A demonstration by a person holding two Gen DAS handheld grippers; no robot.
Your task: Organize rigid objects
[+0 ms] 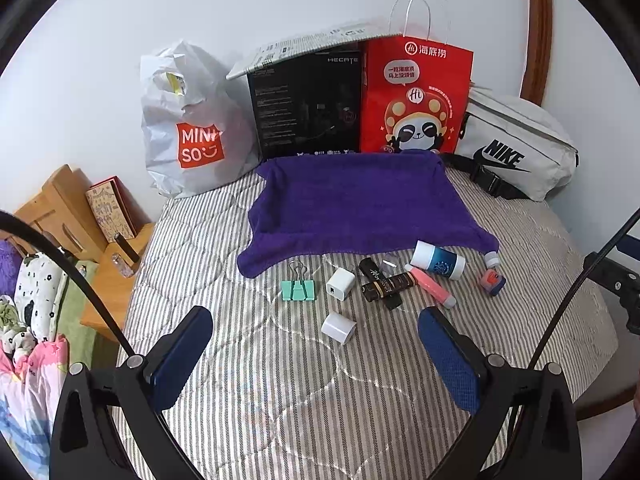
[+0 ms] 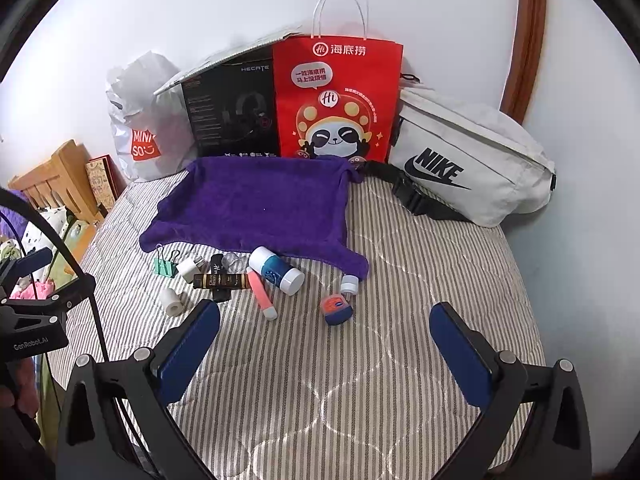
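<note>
Clutter sits bunched on the striped bed (image 2: 420, 248) just below the purple towel (image 2: 256, 204), probably its sorting spot. Left claw (image 1: 316, 344) and right claw (image 2: 324, 340) hover released, both empty, nothing picked yet.

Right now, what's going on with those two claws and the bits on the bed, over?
Left gripper open, empty. Right gripper open, empty. Small items lie loose beside purple towel, green binder clip included. Nothing in the way.
</note>
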